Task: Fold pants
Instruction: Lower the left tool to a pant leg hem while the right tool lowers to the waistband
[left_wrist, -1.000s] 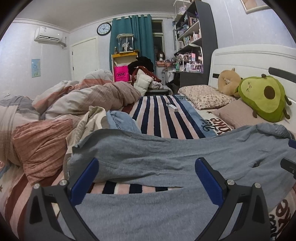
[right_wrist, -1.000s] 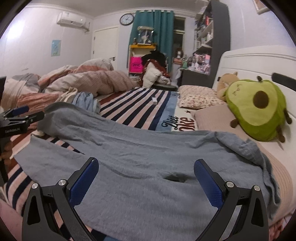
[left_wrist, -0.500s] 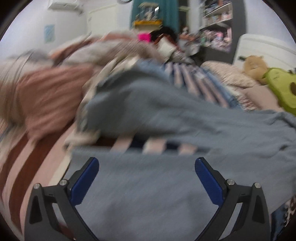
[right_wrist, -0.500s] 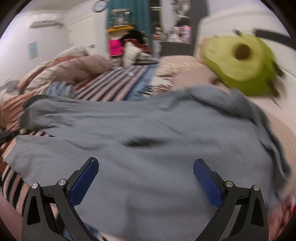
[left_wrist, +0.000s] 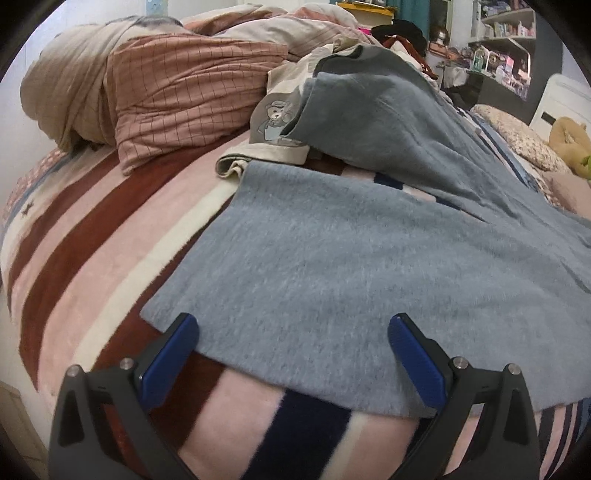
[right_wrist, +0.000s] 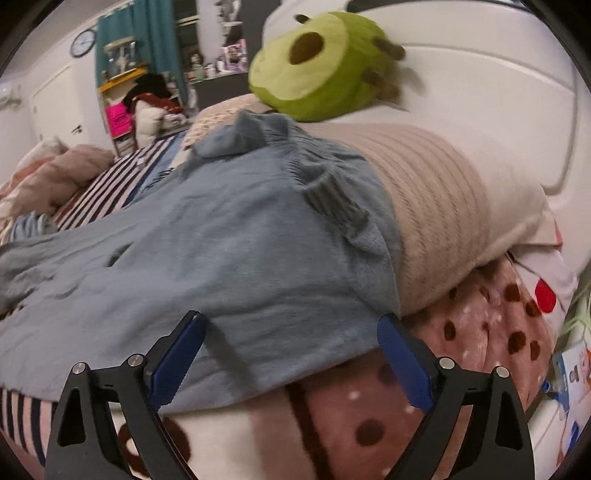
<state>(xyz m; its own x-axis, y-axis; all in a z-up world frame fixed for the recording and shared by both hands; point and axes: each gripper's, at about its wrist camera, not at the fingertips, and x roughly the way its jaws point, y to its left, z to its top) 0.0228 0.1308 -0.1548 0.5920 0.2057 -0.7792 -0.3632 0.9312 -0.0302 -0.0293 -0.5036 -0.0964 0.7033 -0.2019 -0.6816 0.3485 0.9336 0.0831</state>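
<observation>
Grey-blue fleece pants lie spread across the striped bed. In the left wrist view the near leg's hem lies between the fingers of my left gripper, which is open and low over the cuff end. The far leg runs up over the bedding. In the right wrist view the waist end drapes onto a beige pillow, its ribbed waistband bunched. My right gripper is open, its fingers at either side of the near waist edge.
A crumpled pink checked duvet and a cream garment with a bear print lie left of the pants. An avocado plush rests by the white headboard. A dotted pink blanket covers the near right edge.
Both grippers have dropped low and moved apart: the left toward the leg cuff end, the right toward the waist end by the pillow. Both have stayed open.
</observation>
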